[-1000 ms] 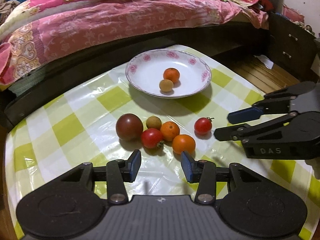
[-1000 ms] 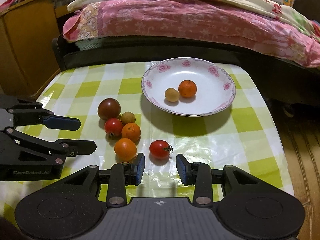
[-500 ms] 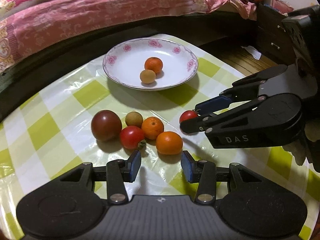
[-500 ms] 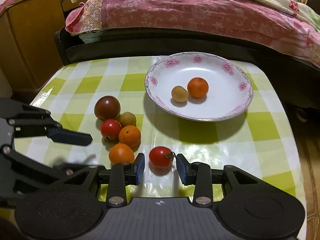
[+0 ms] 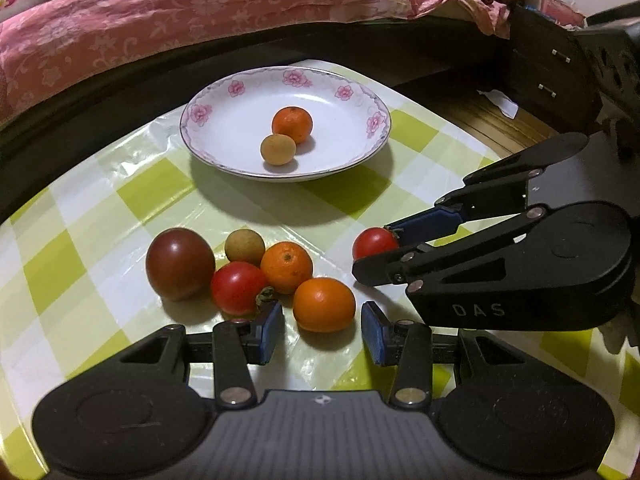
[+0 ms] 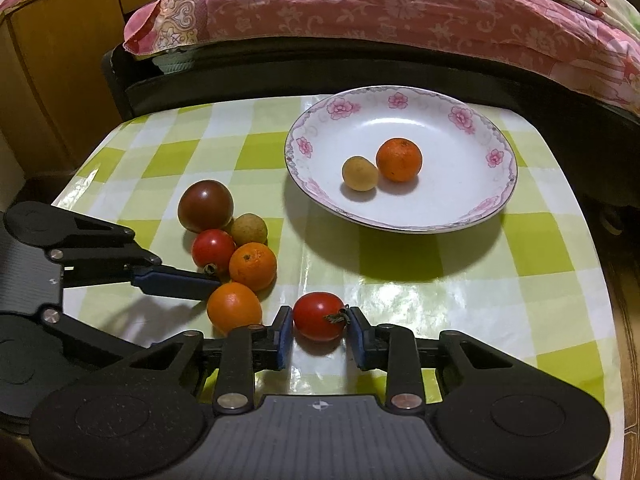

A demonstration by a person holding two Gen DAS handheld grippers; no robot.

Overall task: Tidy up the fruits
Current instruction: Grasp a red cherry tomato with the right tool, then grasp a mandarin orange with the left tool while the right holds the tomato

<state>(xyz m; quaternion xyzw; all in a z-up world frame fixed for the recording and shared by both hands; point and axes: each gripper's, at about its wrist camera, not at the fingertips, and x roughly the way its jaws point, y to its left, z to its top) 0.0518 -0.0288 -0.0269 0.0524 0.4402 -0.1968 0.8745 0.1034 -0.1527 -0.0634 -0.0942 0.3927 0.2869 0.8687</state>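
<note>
Two blue-padded jaws of my right gripper bracketed glossy round red tomato, not clamped; left gripper gaped wide behind dimpled orange.

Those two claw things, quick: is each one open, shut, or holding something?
Left gripper: open, holding nothing, fingers either side of an orange.
Right gripper: open, fingers around the lone tomato, not yet clamped.

Plate: glazed ceramic, glossy, floral-printed rim. Desk cover: shiny, wrinkled checked plastic film. Tongs: matt black plastic with blue pads.
</note>
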